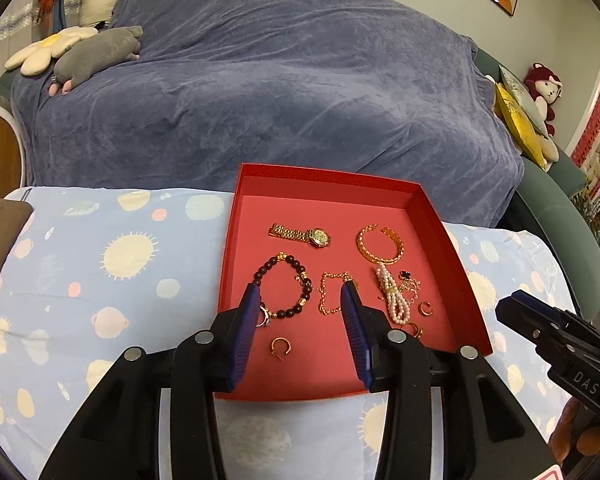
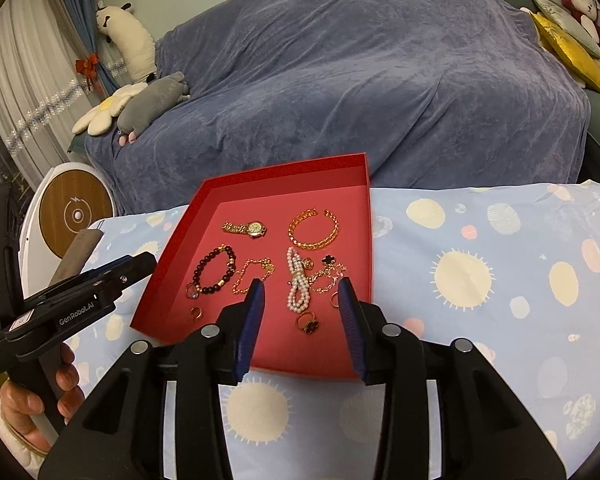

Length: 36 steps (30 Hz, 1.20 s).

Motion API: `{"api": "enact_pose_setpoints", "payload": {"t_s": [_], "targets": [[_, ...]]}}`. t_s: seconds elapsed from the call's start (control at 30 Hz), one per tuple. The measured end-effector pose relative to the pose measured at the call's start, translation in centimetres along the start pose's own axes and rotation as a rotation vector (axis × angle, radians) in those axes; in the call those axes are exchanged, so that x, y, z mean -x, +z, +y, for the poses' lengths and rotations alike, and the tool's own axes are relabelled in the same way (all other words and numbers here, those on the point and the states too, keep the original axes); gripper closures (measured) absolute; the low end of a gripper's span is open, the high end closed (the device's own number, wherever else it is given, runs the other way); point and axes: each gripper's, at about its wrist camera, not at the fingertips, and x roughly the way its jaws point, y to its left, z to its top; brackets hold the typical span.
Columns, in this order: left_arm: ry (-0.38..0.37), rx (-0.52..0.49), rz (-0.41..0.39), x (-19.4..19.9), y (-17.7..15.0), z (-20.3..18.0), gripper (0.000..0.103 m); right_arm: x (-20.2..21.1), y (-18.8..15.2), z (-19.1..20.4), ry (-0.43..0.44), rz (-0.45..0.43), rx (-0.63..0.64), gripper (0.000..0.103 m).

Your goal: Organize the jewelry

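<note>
Both grippers hang over the near edge of the red tray [image 1: 436, 216], each with its jaws spread wide and nothing between them: the left gripper [image 1: 302, 294] above the tray's left half, the right gripper [image 2: 300, 290] above its right half. All the jewelry lies loose on the tray floor. Nearest the left gripper are a small gold ring [image 1: 280, 347] and a dark beaded bracelet [image 1: 286, 286], with a thin gold chain [image 1: 332, 292] just beside it; nearest the right gripper are a pearl strand [image 2: 298, 286], a ring with a dark stone [image 2: 309, 323] and a tangle of fine chain with a black clover charm [image 2: 329, 270]. Farther back sit a gold watch [image 1: 302, 235] and an open gold bangle [image 1: 380, 242], well apart from each other. No piece appears picked yet. To do this well, I judge it best to start with a separate, stiff piece such as the beaded bracelet, closing across one side of its loop, and to leave the tangled cluster until its neighbours are moved. The tray rests on a planet-print cloth [image 2: 480, 264].
</note>
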Motion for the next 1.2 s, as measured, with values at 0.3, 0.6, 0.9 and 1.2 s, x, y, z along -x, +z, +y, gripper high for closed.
{"api": "enact_pose_setpoints", "payload": {"t_s": [0.3,0.6,0.9,1.2], "targets": [[0.028,0.001,0.007,3.6,-3.9,1.0,0.063,3.1,-4.6,1.3,-0.013,0.014,0.009,0.051],[0.116,-0.086,0.027,3.9,-8.8,1.0,0.045,2.5,-7.7,1.7,-0.034,0.035,-0.007,0.040],[0.109,-0.084,0.014,2.8,-8.1,0.4,0.034,1.0,-6.1,3.3,-0.063,0.001,0.040,0.029],[0.129,-0.064,0.029,1.9,-7.6,0.6,0.031,0.3,-6.1,2.8,-0.084,0.009,0.041,0.025]]}}
